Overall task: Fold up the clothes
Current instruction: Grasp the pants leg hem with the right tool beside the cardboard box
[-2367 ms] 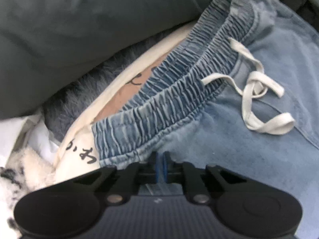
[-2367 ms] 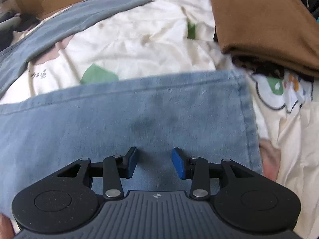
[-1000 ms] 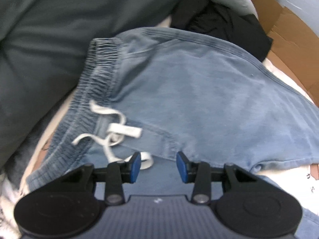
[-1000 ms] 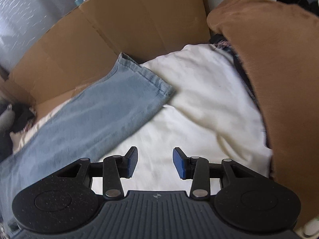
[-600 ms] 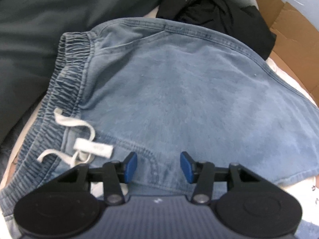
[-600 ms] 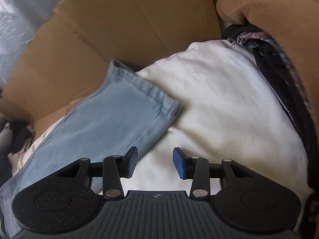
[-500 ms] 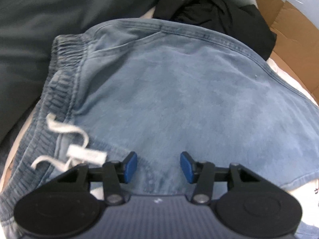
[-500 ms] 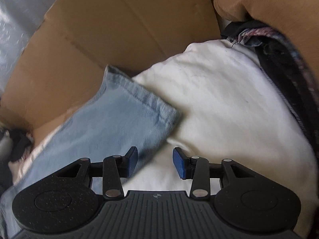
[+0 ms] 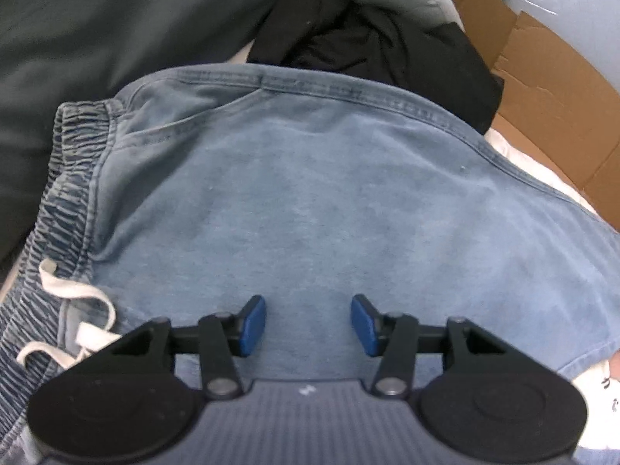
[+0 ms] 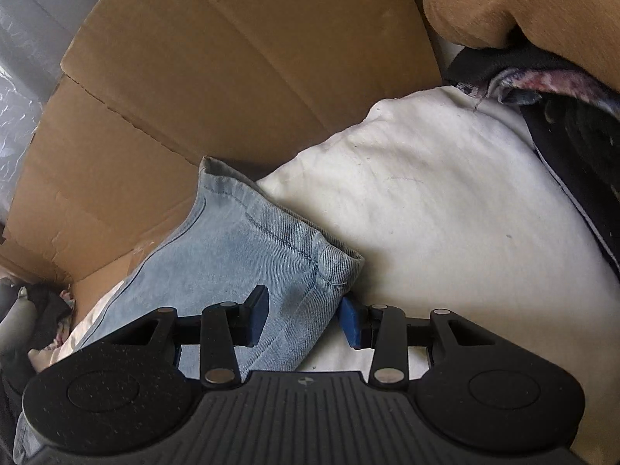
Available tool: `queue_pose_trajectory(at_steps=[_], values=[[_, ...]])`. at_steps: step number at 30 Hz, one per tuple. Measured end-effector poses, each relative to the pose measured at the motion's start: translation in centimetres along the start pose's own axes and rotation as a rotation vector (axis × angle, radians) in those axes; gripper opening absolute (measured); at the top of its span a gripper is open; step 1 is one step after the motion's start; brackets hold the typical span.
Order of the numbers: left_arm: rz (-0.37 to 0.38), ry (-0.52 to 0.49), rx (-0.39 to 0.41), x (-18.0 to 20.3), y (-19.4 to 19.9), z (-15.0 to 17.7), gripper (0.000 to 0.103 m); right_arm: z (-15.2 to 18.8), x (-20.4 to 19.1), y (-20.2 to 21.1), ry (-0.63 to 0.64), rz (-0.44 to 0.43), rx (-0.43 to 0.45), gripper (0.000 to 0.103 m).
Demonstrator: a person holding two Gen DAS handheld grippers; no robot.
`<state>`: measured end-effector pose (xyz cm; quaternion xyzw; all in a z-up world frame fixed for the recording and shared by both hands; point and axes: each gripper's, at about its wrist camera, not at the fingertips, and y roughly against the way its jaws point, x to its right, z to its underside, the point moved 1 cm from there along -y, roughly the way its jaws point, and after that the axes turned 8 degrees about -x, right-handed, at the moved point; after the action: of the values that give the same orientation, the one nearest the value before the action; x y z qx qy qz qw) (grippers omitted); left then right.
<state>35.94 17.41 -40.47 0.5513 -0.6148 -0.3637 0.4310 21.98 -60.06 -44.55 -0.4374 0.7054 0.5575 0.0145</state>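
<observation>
Light blue jeans lie spread out in the left wrist view, with the elastic waistband and the white drawstring at the left. My left gripper hovers open just above the hip area, nothing between its blue pads. In the right wrist view the jeans' leg hem rests on a white cloth. My right gripper is open and straddles the hem's corner: one pad lies over the denim, the other sits beside the hem's edge, partly hidden by it.
Flattened cardboard stands behind the hem and shows at the right of the left wrist view too. A brown fleece garment and a dark patterned one lie at the right. A black garment and dark grey cloth border the jeans.
My left gripper slid from the drawstring across to the hip and its jaws widened. My right gripper came down and forward, so the leg hem's corner now lies between its fingers.
</observation>
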Motion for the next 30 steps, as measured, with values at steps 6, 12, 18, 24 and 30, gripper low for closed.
queue_pose_trajectory(at_steps=[6,12,18,24,30], values=[[0.004,0.038,0.007,-0.5,-0.2,-0.7,0.055,0.1,0.2,0.8,-0.007,0.008,0.020,0.003],[0.006,0.024,0.000,-0.6,-0.2,-1.1,0.055,-1.3,-1.5,2.6,0.051,0.029,0.074,0.002],[0.005,-0.002,-0.006,-0.4,-0.3,-1.6,0.057,-2.5,-1.6,3.7,0.069,0.034,0.076,0.001],[0.005,-0.015,-0.007,0.2,0.0,-2.0,0.057,-2.8,-1.0,3.7,0.075,0.054,0.068,0.001],[0.010,-0.014,-0.012,0.1,-0.6,-2.1,0.058,-3.5,-1.1,3.8,0.097,0.056,0.064,0.001]])
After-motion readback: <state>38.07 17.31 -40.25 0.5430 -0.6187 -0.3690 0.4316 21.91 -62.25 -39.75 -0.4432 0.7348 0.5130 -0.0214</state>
